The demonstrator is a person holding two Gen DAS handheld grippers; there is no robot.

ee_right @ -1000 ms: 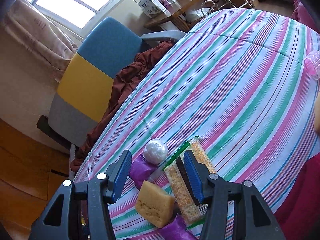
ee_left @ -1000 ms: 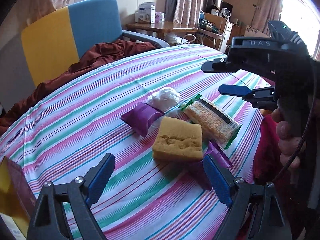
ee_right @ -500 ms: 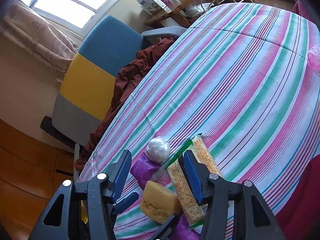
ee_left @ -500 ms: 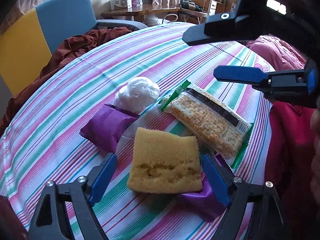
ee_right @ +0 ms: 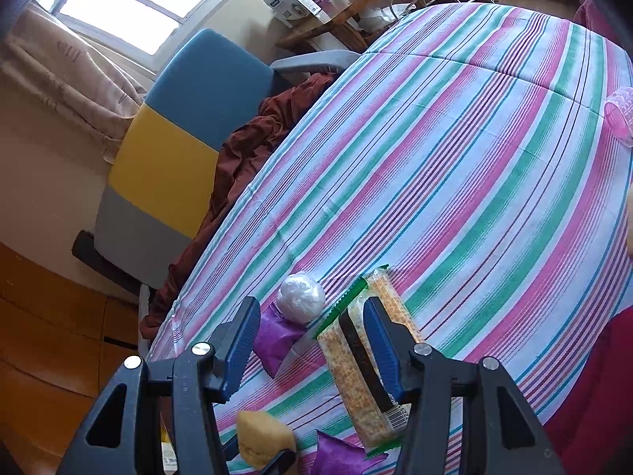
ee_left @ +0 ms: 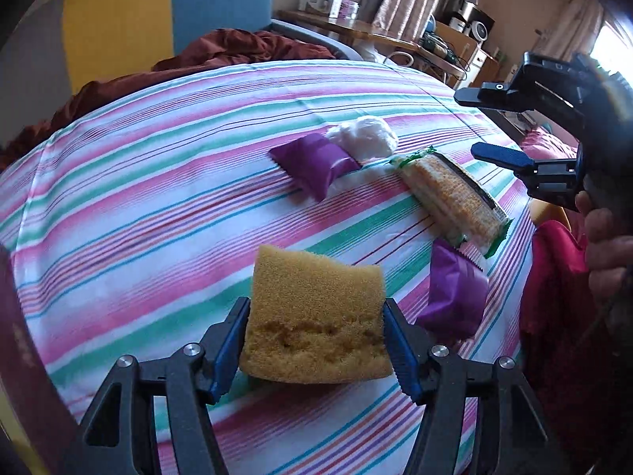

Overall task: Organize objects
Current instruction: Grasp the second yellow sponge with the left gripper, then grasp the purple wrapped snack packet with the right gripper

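Observation:
My left gripper (ee_left: pixel 316 336) is shut on a yellow sponge (ee_left: pixel 316 316) and holds it lifted above the striped tablecloth (ee_left: pixel 158 206). The sponge also shows in the right wrist view (ee_right: pixel 263 437). On the cloth lie a purple packet (ee_left: pixel 314 164), a white wrapped ball (ee_left: pixel 368 138), a cracker pack (ee_left: pixel 451 198) and a second purple packet (ee_left: pixel 455 297). My right gripper (ee_right: pixel 310 344) is open and empty, hovering above the ball (ee_right: pixel 300 297), the purple packet (ee_right: pixel 275 336) and the cracker pack (ee_right: pixel 364 372). It shows at the right of the left wrist view (ee_left: pixel 486 126).
A blue and yellow armchair (ee_right: pixel 178 126) with a brown cloth (ee_right: pixel 253 146) stands beyond the table's far edge. A pink cup (ee_right: pixel 621 114) sits at the right edge. A wooden side table (ee_left: pixel 356 31) with boxes stands behind. A red cloth (ee_left: pixel 554 269) hangs at the right.
My left gripper closed on the sponge and lifted it off the cloth, uncovering the second purple packet. The right gripper stayed open and barely moved.

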